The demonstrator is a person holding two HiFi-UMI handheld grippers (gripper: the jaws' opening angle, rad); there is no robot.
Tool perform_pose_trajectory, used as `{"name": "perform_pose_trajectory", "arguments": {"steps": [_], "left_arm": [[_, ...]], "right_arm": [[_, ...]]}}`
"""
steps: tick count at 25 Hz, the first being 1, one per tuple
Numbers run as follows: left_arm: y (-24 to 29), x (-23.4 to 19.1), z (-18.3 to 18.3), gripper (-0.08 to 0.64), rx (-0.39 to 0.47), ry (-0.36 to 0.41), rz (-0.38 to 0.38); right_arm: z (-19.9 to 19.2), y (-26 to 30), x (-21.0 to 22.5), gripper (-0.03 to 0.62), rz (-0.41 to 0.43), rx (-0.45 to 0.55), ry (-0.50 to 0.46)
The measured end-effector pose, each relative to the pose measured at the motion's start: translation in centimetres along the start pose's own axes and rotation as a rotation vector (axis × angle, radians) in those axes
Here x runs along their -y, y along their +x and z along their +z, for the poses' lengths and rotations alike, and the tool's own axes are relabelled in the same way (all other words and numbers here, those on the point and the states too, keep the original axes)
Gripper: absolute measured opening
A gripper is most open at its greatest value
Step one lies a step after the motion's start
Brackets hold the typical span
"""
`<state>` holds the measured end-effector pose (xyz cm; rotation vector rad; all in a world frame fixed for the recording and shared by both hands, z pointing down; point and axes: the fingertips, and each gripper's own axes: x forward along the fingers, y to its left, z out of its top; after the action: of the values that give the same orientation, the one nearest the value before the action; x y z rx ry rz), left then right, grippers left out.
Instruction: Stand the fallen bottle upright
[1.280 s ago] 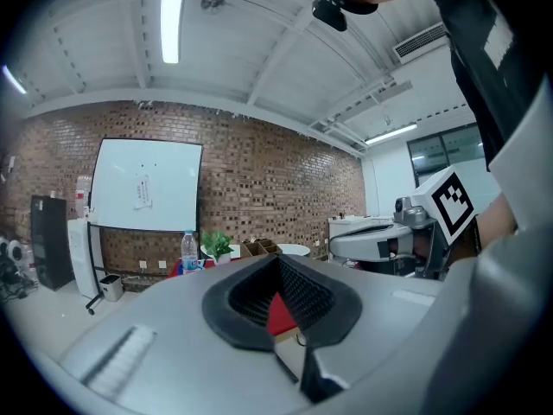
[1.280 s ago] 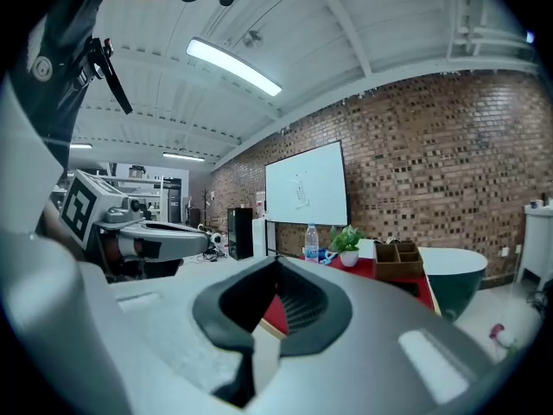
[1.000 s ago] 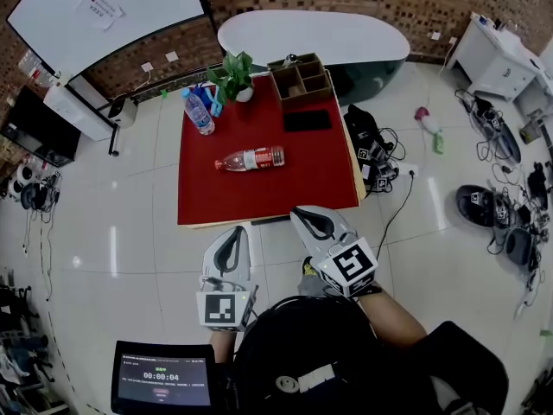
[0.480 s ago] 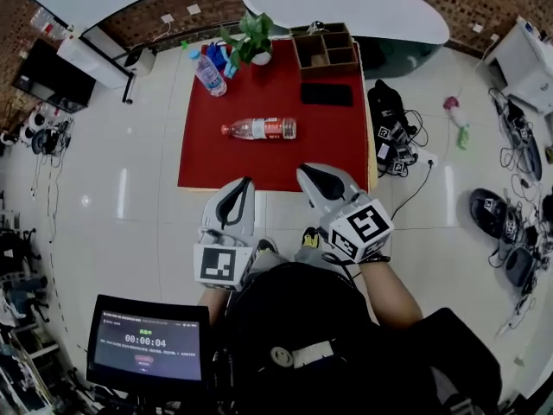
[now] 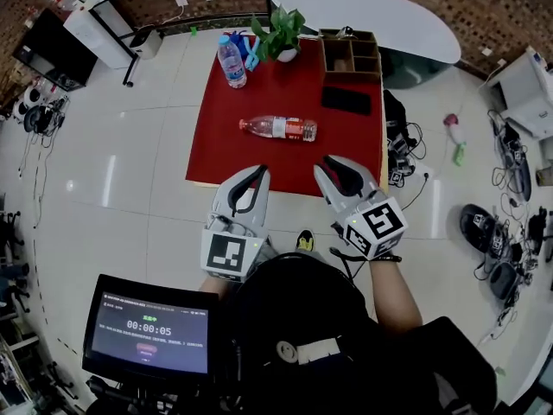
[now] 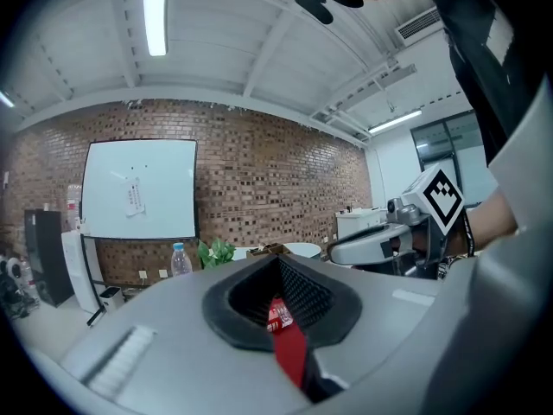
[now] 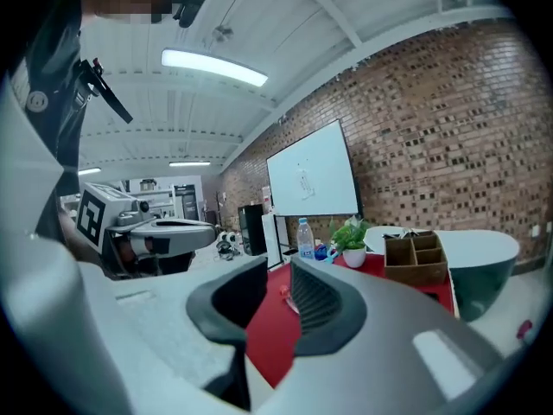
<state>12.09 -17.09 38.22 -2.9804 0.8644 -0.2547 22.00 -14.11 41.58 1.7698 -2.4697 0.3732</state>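
Note:
The fallen bottle (image 5: 278, 128), clear with a red label, lies on its side in the middle of the red table (image 5: 229, 150), cap to the left. Both grippers hover side by side at the table's near edge, short of the bottle and apart from it. My left gripper (image 5: 258, 174) has its tips together and holds nothing; the left gripper view shows only a thin slit, with the bottle's label (image 6: 278, 316) behind it. My right gripper (image 5: 332, 163) has its jaws opening, and a plain gap (image 7: 275, 275) between them with nothing in it.
At the table's far edge stand an upright water bottle (image 5: 230, 61), a potted plant (image 5: 283, 37) and a wooden organizer (image 5: 350, 54). A flat black object (image 5: 346, 100) lies at the right. White tiled floor surrounds the table, with cables and gear (image 5: 399, 150) to its right.
Both grippers have come forward to the table's near edge. The right gripper's jaws, closed before, now stand apart. The bottle has not moved on the table.

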Motion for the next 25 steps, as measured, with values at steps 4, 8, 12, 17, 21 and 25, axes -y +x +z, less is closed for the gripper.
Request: {"name": "perform_pose_trajectory", "arguments": {"steps": [4, 8, 12, 17, 21, 25], "left_arm": [[-1.1, -2.5, -0.8, 0.003, -0.014, -0.019, 0.026], [-2.3, -4.7, -1.3, 0.003, -0.006, -0.041, 0.063], [-3.3, -6.7, -1.6, 0.003, -0.004, -0.052, 0.09], [-5.8, -9.6, -2.5, 0.003, -0.006, -0.069, 0.164], [-9.3, -12.7, -2.7, 0.003, -0.015, -0.099, 0.248], [-11.2, -14.3, -4.5, 0.003, -0.056, -0.124, 0.328]], "right_arm": [[-0.6, 3.7, -2.3, 0.227, 0.181, -0.185, -0.169], [-2.1, 8.8, -3.1, 0.282, 0.267, -0.425, -0.482], [-3.3, 15.0, -1.7, 0.292, 0.249, -0.633, -0.841], [-7.6, 21.9, -1.1, 0.298, 0.294, -0.809, -1.034], [-11.8, 25.2, -1.7, 0.298, 0.344, -0.953, -1.095], [-17.5, 26.3, 0.2, 0.298, 0.344, -1.122, -1.097]]}}
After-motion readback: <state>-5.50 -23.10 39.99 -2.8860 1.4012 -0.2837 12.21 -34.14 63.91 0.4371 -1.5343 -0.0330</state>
